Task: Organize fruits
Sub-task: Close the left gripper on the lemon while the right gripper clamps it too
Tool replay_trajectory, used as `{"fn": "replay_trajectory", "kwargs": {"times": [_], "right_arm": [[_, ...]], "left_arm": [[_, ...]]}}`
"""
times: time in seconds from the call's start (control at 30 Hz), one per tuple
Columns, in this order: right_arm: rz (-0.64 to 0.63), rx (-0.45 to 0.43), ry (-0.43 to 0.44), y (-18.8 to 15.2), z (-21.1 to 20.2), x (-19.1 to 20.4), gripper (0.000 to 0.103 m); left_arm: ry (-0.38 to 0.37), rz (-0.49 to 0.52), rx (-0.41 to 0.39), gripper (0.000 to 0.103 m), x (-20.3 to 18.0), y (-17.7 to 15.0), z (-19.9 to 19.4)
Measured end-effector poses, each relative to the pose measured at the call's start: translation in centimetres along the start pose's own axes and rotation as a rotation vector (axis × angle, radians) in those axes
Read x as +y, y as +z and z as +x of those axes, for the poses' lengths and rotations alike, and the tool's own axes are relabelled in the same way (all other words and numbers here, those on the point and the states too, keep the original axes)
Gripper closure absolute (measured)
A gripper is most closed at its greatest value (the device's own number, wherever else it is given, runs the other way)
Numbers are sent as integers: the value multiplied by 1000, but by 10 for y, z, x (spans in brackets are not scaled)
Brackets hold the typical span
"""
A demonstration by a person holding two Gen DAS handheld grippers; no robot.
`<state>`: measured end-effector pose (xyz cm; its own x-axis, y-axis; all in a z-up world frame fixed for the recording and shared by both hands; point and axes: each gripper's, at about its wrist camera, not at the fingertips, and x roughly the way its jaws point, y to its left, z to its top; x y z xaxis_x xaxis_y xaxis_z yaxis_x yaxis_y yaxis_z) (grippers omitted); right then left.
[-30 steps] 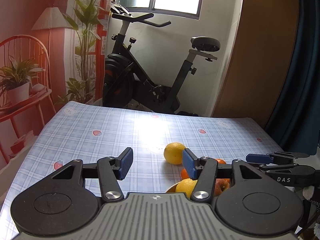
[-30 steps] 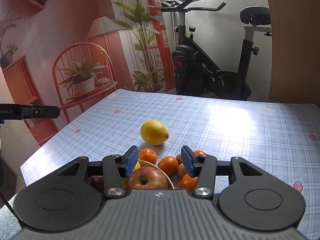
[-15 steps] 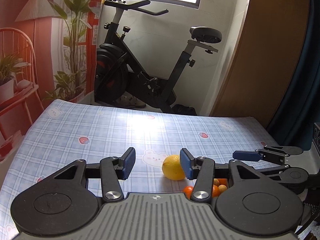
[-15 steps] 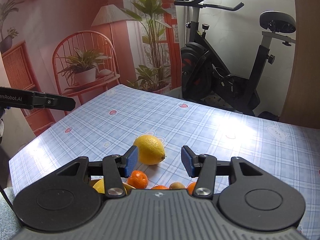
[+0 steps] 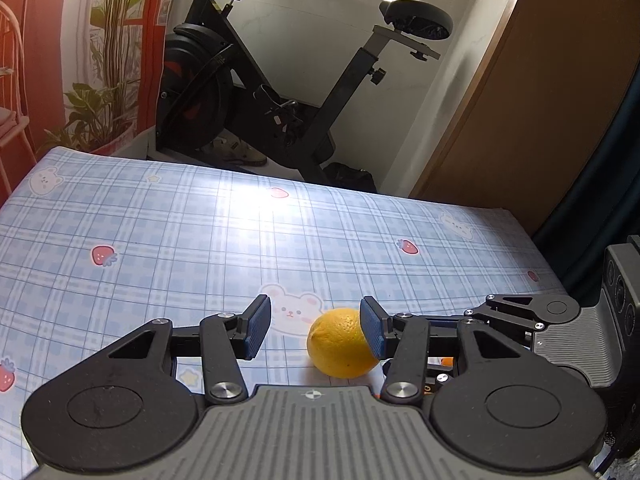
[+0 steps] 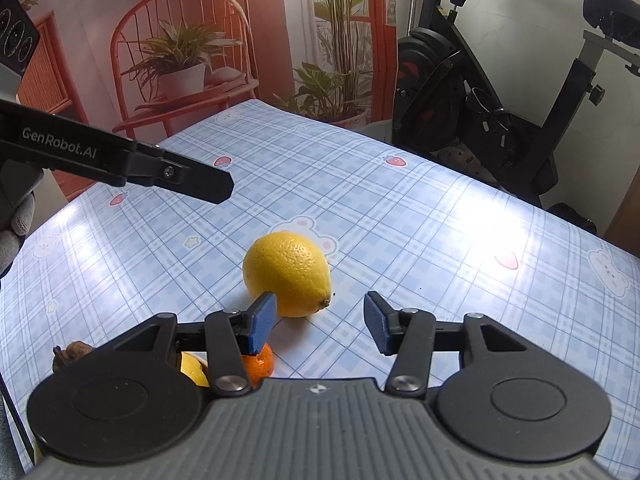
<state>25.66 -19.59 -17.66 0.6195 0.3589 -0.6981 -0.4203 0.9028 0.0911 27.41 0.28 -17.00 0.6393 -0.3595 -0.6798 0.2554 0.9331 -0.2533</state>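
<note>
One lemon (image 6: 289,274) sits alone on the checked tablecloth (image 5: 168,232), out in the open toward the near side, its pointed tip toward the right in the right wrist view, and it looks like the fruit both tools are lining up on. Tucked close behind it, nearly under the right gripper (image 6: 318,322), there's a small orange (image 6: 260,364) and a sliver of another yellow fruit (image 6: 194,370), mostly hidden by the tool body, so I can't say what they rest in. The right gripper is wide open and empty, its left pad just in front of the lemon's near side, its right pad well off to the side over bare cloth. The left gripper (image 5: 316,326) is spread wide too, holding nothing; its right pad overlaps the lemon's edge in its own view, though whether it touches I can't tell. Judging by this, the step in hand is the approach to the loose lemon, not yet a grasp. Next move, I'd say: one gripper has to centre the lemon between its pads, come down level with its middle, and close gently, since a round, smooth fruit could roll away across that slick cloth. An exercise bike (image 5: 280,92) stands beyond the table.
</note>
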Motion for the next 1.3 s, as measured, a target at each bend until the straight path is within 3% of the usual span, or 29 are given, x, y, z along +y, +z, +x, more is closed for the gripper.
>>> {"fn": "replay_trajectory", "kwargs": {"times": [0.13,0.27,0.6,0.73,0.8,1.3], "right_arm": [[-3,14,34,-1,9,-3,51],[-14,20,64,1,15,-4,43],[9,41,132,0,29,-8,50],[7,28,143,0,29,-8,54],[11,26,145,0,30,-9,54],[4,-8,145,2,19,-5,54]], "left_arm": [[-27,-22,38,51,4,0,18],[-56,-43,74,52,6,-1,31],[-131,-91,128,53,14,-1,50],[-141,-89,133,53,13,-1,53],[-157,-87,133,57,13,0,55],[-152,-59,107,57,7,3,42]]}}
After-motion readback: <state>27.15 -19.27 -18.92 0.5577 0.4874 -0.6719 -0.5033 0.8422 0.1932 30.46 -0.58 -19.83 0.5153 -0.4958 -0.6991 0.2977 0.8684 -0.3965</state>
